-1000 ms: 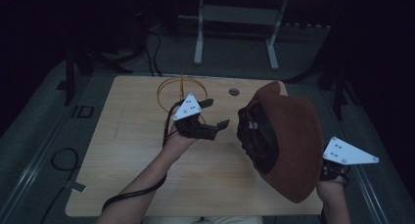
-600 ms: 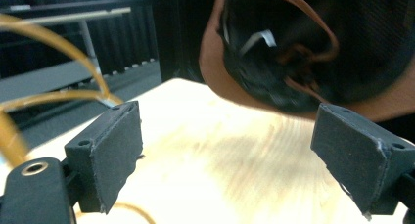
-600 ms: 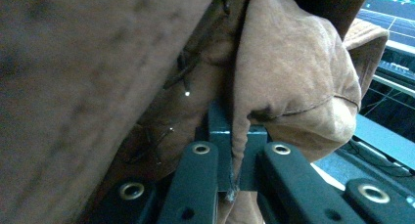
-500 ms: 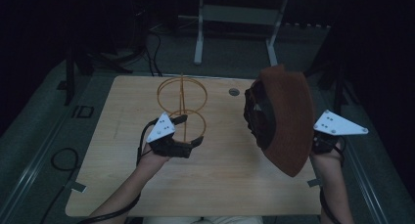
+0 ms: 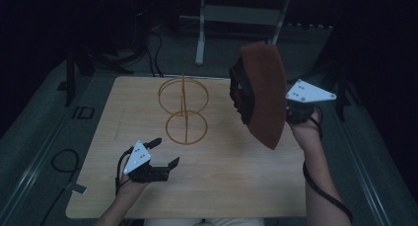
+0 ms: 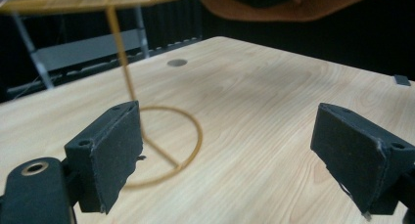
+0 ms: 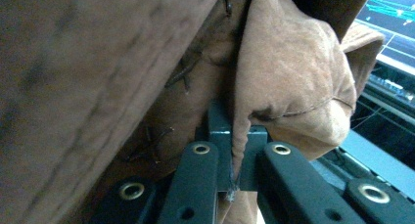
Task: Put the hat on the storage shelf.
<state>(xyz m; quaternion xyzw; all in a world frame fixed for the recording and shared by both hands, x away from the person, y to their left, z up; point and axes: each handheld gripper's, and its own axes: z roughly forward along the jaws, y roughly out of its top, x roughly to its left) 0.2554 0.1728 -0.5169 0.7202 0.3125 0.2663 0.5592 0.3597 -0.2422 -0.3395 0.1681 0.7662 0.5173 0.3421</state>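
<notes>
Keep right gripper (image 7: 234,177) clenched on hat (image 5: 263,95) brim, lower crown squarely over wire stand (image 5: 184,110); left gripper (image 5: 163,152), fingers released, ready to steady base.

light: dim, dark surroundings | table (image 5: 236,186) evenly lit | blur: close suede, wire top
</notes>
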